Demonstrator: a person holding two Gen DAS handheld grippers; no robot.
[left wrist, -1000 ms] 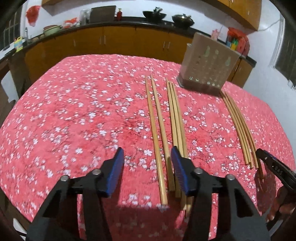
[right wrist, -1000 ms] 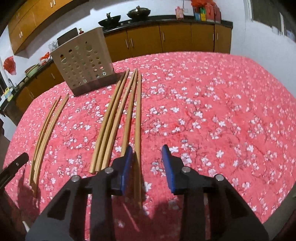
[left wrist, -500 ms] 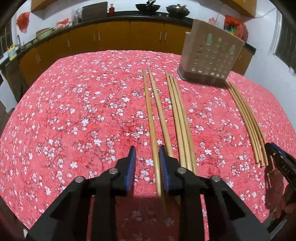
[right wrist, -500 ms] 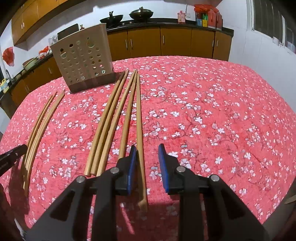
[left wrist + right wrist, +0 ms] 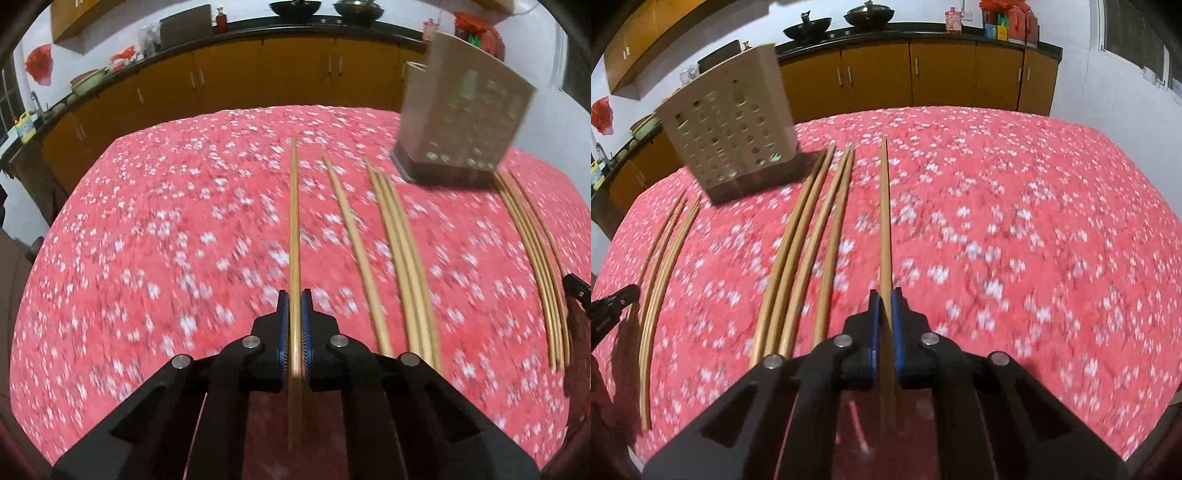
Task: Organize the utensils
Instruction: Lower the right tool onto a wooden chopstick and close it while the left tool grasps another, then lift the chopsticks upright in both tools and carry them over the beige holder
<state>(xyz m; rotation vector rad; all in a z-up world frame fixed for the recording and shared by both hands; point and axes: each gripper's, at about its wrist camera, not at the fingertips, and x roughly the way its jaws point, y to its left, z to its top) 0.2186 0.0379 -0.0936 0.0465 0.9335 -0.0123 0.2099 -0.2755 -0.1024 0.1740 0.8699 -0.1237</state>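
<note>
text: none is reading legibly | yellow bottle far left of the left tool: label is blurring out | packets on counter beyond the right tool: print is staying too small

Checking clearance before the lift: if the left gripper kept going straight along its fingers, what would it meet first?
Probably the red floral tablecloth: the left gripper, shut on one chopstick, points down at it. The utensil holder sits off right.
</note>
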